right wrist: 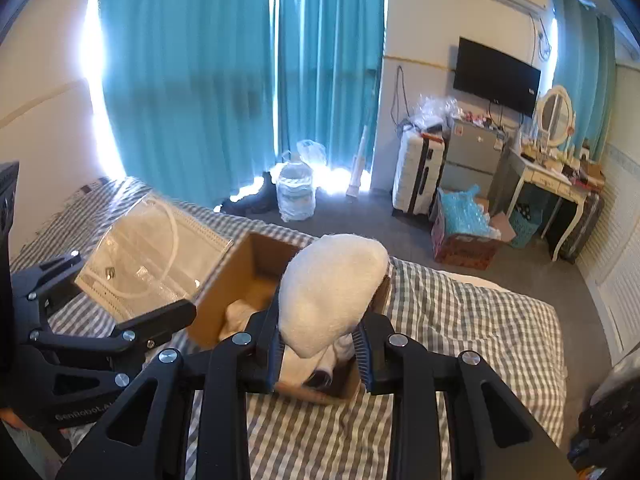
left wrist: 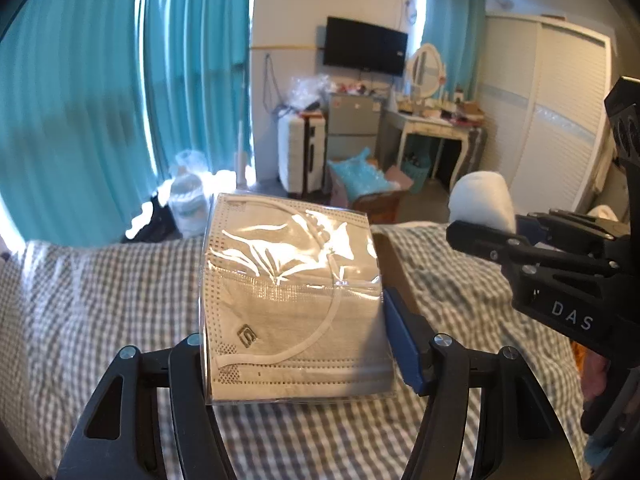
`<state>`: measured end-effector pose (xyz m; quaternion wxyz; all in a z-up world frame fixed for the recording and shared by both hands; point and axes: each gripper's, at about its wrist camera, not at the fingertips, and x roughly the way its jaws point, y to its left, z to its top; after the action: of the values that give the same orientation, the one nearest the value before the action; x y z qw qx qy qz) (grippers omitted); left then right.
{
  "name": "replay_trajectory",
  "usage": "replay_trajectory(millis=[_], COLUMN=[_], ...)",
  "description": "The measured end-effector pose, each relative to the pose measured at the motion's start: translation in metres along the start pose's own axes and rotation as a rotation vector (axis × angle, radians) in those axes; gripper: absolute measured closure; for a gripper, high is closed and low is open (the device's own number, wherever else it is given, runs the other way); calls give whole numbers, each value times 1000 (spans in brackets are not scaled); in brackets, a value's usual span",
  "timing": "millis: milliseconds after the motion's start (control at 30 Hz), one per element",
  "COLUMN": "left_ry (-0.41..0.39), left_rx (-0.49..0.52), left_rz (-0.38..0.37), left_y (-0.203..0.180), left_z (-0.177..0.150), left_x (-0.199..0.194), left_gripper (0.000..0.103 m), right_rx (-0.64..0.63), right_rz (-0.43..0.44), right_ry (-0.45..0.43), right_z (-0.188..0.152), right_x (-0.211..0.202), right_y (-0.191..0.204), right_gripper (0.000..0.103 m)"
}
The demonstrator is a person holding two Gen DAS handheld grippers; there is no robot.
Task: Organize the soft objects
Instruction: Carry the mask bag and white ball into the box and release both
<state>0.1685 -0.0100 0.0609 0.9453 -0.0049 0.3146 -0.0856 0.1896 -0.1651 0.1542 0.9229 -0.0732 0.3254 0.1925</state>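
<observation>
My left gripper (left wrist: 300, 360) is shut on a clear plastic pack of grey face masks (left wrist: 294, 300) and holds it above the checked bed. The pack also shows in the right wrist view (right wrist: 156, 256), left of an open cardboard box (right wrist: 256, 268). My right gripper (right wrist: 318, 344) is shut on a white fluffy soft object (right wrist: 332, 292) and holds it over the box. White soft items (right wrist: 240, 314) lie inside the box. In the left wrist view the right gripper (left wrist: 500, 236) and the white object (left wrist: 482, 200) are at the right.
The grey-and-white checked bed cover (right wrist: 460, 320) lies under both grippers. Beyond the bed's far edge are teal curtains (right wrist: 192, 80), a water jug (right wrist: 296, 192), a white suitcase (right wrist: 416, 176), a box of blue items (right wrist: 464, 224) and a dressing table (right wrist: 552, 176).
</observation>
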Motion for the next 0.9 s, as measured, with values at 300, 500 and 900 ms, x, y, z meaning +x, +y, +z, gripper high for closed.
replay_trajectory(millis=[300,500,900], left_ry=[103,128,22], left_rx=[-24,-43,-40], left_rz=[3,12,91], left_y=[20,22,8], left_z=[-6,-18,9], left_x=[88,113,60], left_gripper=[41,37,16], right_rx=[53,71,117], right_rz=[3,18,-28], right_ry=[105,152,6], right_z=[3,-4,16], right_x=[111,156,92], right_y=[-27,-29,-41], right_gripper=[74,72,26])
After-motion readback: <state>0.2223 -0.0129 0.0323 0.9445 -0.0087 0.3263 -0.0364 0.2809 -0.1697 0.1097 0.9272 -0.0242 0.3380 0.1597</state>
